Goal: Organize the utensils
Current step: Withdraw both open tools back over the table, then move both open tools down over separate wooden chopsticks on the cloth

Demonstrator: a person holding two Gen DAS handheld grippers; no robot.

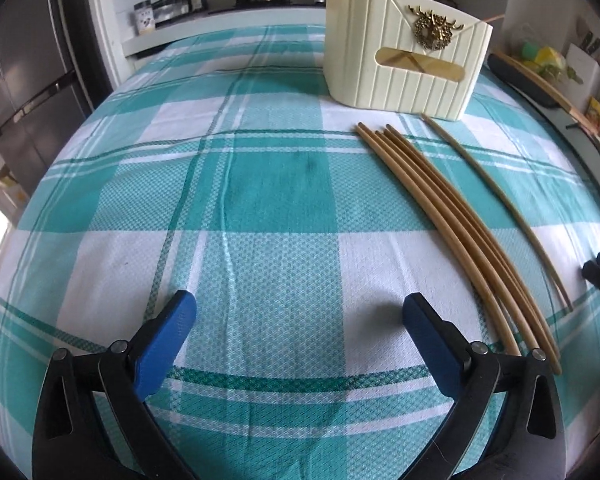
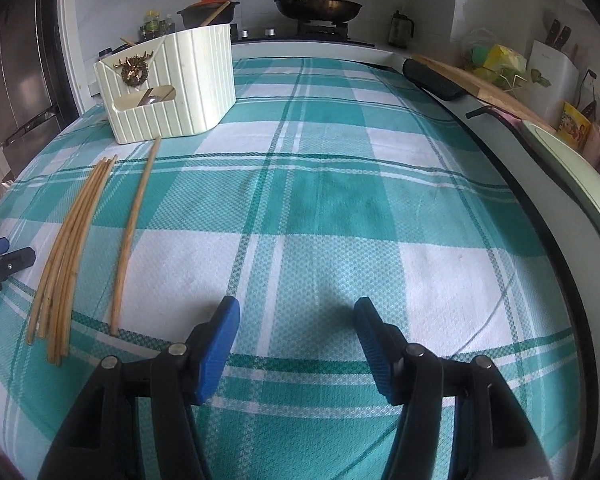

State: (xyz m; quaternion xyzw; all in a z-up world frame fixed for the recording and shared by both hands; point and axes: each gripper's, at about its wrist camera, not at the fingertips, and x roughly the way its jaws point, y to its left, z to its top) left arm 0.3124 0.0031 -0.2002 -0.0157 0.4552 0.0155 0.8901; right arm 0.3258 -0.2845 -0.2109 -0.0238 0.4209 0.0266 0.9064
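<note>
— Looking down from the left gripper [image 1: 299,314], what do you see?

— Its jaws stand wide apart over the checked tablecloth [image 1: 260,200], with nothing between them. The blue pads [image 1: 168,340] hang above bare cloth.

— And the chopsticks?

— A bundle of chopsticks [image 1: 456,228] lies flat on the cloth, to the right of that gripper, side by side and touching. One single chopstick [image 1: 500,208] lies apart from them, further right, running roughly the same way.

— Where do they point?

— Their far ends reach toward a cream ribbed holder [image 1: 400,56] standing upright at the back of the cloth. The single chopstick's far tip lies just beside the holder's base. A gold ornament [image 1: 434,30] sits on the holder's front, and a couple of sticks already poke out of its top.

— What about the right gripper [image 2: 296,312]?

— Partly spread, nothing between its pads, over bare cloth. From its camera the bundle [image 2: 66,248] and the single chopstick [image 2: 134,232] lie to its left, with the holder [image 2: 172,88] beyond them.

— Anything behind?

— A stove with a lidded frying pan [image 2: 318,6], a dark pot [image 2: 208,10], and a wooden board [image 2: 480,84] along the counter on the right.
</note>
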